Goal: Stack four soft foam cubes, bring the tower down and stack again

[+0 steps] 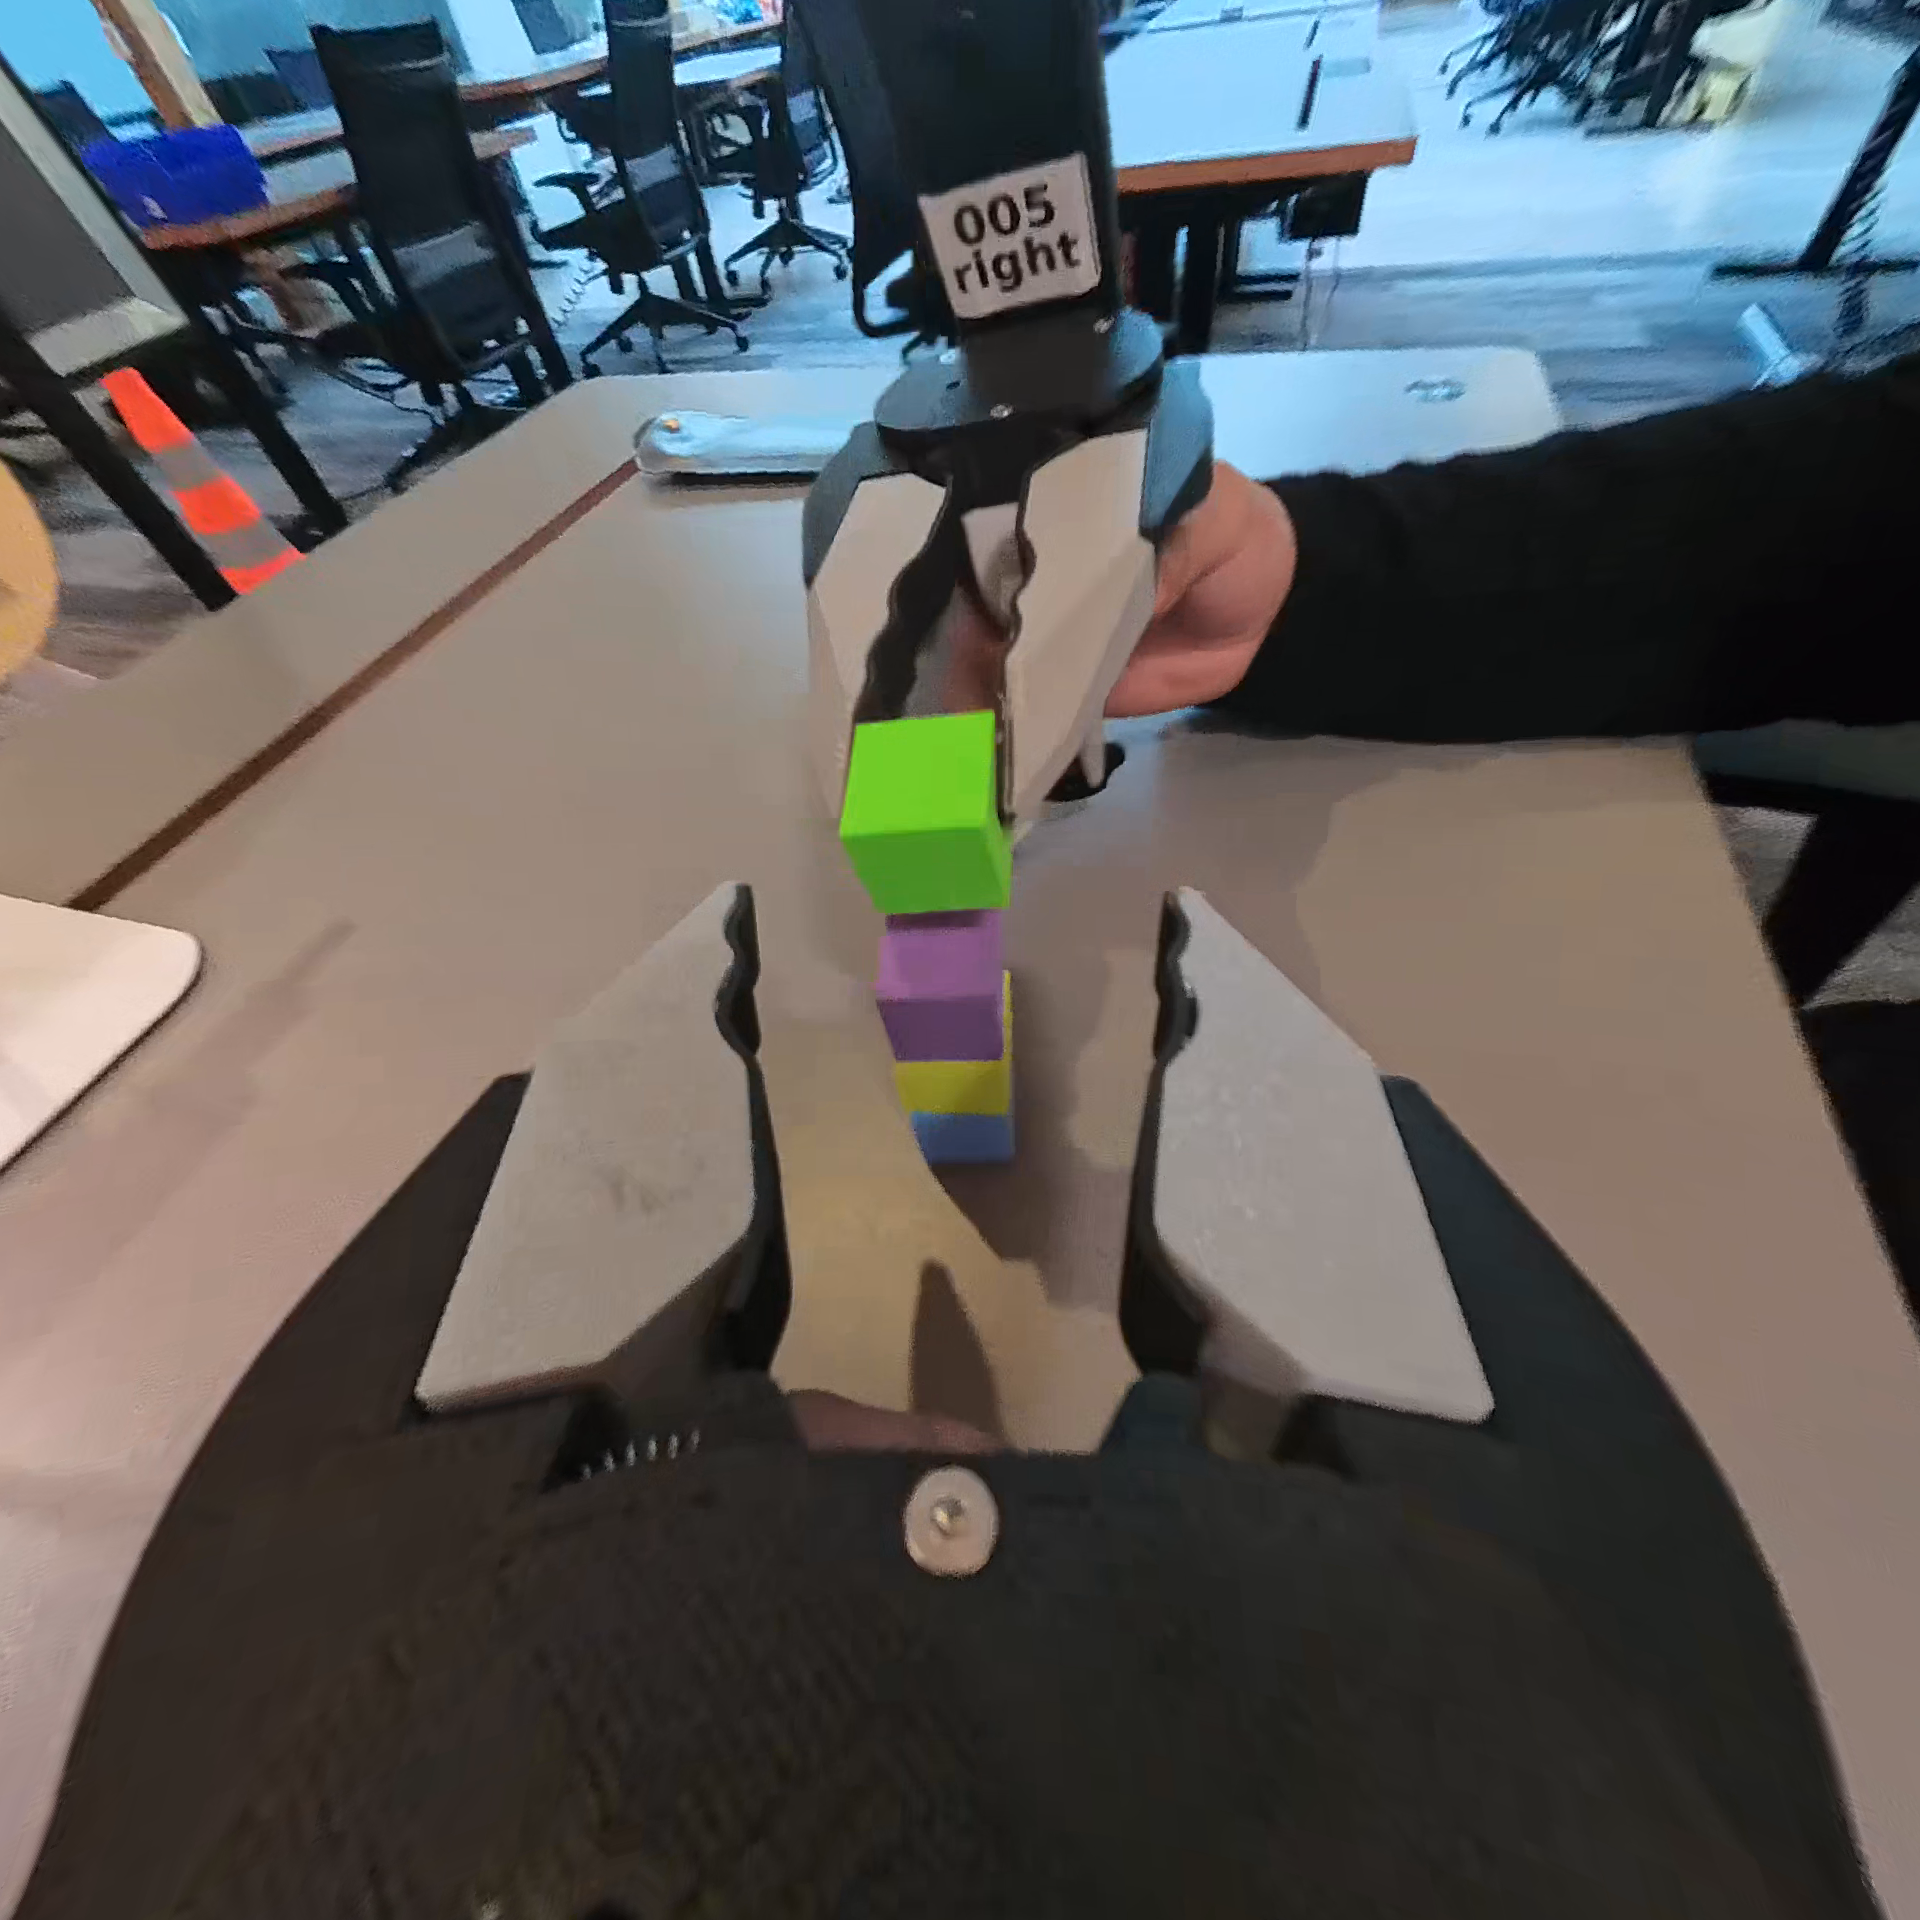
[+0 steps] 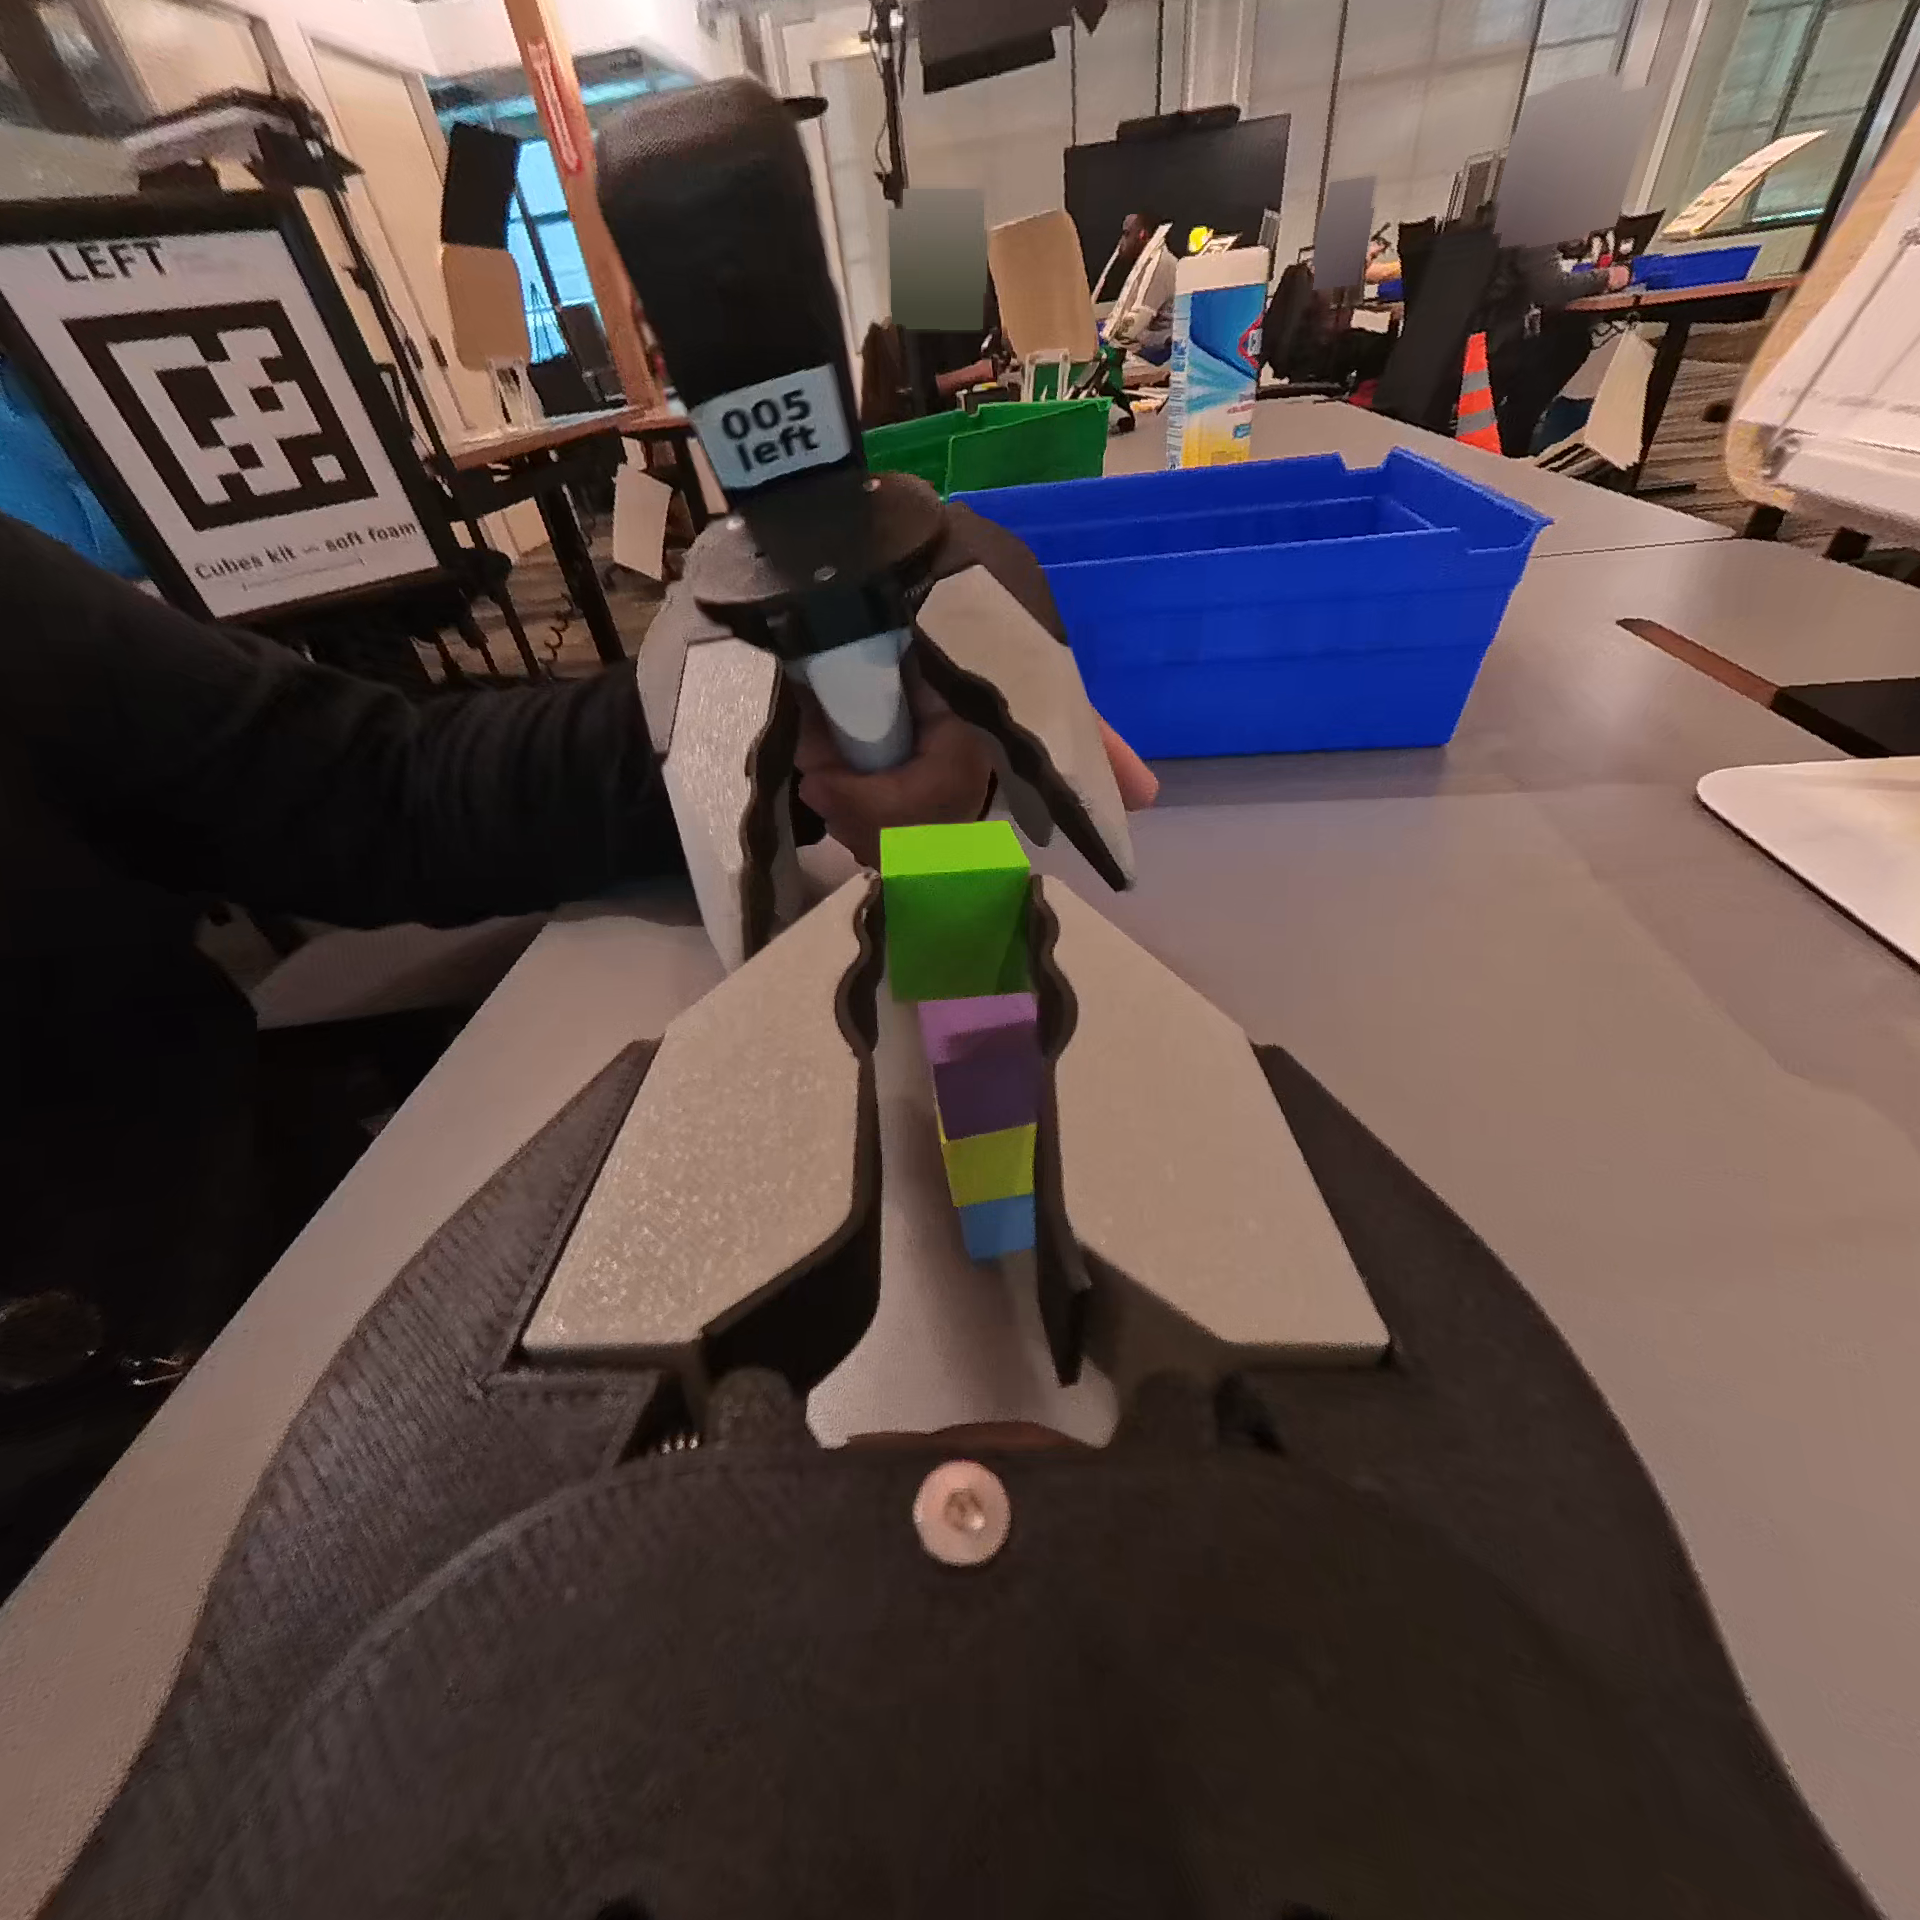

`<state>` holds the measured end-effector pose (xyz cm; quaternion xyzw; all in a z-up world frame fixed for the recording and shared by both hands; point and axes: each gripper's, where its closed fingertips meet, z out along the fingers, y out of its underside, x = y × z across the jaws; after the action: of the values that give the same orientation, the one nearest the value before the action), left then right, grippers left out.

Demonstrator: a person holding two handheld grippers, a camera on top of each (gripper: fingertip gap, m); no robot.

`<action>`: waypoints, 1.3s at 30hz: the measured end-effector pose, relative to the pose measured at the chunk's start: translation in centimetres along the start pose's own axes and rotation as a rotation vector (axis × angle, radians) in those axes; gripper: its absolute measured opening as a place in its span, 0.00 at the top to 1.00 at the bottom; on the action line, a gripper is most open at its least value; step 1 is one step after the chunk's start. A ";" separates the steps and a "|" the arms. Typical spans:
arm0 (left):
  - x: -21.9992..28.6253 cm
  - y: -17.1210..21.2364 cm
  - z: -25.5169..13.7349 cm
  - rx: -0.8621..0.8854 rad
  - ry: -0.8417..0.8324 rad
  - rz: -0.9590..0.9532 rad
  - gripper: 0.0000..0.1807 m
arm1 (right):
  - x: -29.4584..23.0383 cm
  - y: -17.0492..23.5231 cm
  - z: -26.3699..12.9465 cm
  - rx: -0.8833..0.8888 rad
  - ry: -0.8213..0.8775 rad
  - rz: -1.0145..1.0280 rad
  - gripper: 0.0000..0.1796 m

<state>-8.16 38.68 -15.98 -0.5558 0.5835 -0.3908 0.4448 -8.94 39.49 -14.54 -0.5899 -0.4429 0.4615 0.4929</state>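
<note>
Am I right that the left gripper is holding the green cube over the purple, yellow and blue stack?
Not quite: the right gripper holds the green cube over the purple cube, yellow cube and blue cube. The left gripper is open and empty, as the left wrist view shows.

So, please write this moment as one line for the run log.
right tool: shut on green cube | above purple cube, contact unclear | left tool: open, empty | yellow, blue below
</note>
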 end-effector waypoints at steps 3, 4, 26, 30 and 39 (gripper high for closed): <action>0.5 -0.8 -0.6 0.042 0.062 -0.102 0.58 | -0.2 -0.1 0.1 0.015 -0.012 -0.006 0.86; 0.6 -0.9 -0.7 0.048 0.086 -0.144 0.58 | -0.2 -0.1 0.1 0.018 -0.016 -0.008 0.86; -2.4 -1.6 -1.6 0.130 0.022 -0.358 0.58 | 0.4 1.1 0.7 0.012 -0.040 -0.013 0.86; -2.5 -1.3 -1.6 0.113 0.023 -0.365 0.59 | 0.4 1.2 0.7 0.008 -0.041 -0.013 0.86; -1.8 -0.6 -1.5 0.085 0.076 -0.349 0.84 | 0.1 0.7 0.4 0.043 -0.056 -0.020 0.87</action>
<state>-9.48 40.37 -14.79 -0.6141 0.4778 -0.5070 0.3708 -9.28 39.56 -15.30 -0.5617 -0.4523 0.4821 0.4975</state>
